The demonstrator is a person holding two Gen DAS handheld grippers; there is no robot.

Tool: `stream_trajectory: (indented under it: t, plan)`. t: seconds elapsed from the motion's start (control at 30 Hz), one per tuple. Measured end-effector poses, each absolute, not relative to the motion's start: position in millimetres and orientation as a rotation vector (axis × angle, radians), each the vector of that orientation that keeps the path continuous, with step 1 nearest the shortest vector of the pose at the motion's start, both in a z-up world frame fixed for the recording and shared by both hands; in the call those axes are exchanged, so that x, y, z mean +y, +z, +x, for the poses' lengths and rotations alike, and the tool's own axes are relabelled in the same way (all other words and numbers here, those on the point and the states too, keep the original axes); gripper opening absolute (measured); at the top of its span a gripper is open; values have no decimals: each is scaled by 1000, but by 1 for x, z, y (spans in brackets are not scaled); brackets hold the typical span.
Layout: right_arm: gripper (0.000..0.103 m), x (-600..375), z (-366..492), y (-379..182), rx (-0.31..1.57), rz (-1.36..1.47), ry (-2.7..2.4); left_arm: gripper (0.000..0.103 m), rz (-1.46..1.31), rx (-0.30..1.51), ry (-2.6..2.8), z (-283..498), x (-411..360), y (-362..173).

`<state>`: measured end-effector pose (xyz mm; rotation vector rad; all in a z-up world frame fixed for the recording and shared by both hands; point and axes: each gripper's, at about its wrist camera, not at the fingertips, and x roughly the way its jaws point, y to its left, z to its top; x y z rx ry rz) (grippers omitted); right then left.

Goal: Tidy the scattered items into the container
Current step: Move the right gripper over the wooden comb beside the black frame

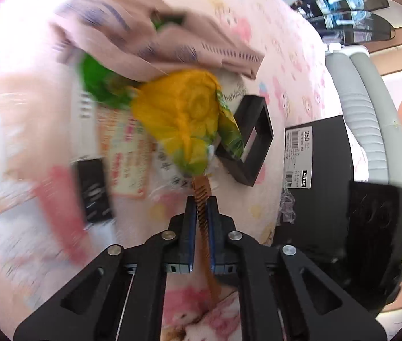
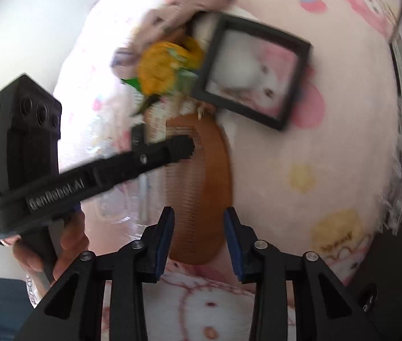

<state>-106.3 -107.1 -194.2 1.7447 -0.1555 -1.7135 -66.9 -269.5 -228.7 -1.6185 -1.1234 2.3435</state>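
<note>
On the pink blanket [image 2: 300, 147], a brown comb [image 2: 201, 187] is lying at six o'clock from the black frame [image 2: 253, 72]; both the left gripper [image 1: 201, 207] and the right gripper [image 2: 199, 227] are pinching it, each closed on it.

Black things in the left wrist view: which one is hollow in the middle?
The square frame beside the yellow packet; the labelled box is solid.

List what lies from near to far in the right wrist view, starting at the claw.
Right claw, shut on the brown comb → left claw reaching in across the comb from the left → yellow knitted item → pinkish printed pouch.
</note>
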Motion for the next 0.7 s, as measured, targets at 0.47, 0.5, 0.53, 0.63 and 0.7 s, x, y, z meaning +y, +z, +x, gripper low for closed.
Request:
stream_trajectory:
  t: [0.47,0.5,0.53,0.63,0.7]
  plan:
    - [33,-98,-113,-184,-185,1797,-1692,3,-1280,-1479,2764,-18,-327,-187]
    - [33,-96,-114,-182,-186,1793,-1701,3,-1239,-1495,2788,-14,-327,-181]
    - [33,-96,-114,-182,-180,1793,-1706,3,-1223,-1517,2827,-8,-327,-179]
    - [34,-100,-118,-177,-148,1790,-1683,3,-1358,-1587,2900,17,-323,-197]
    - [35,-106,-126,-174,-140,1767,-1668,3,-1532,-1500,2819,26,-319,-219]
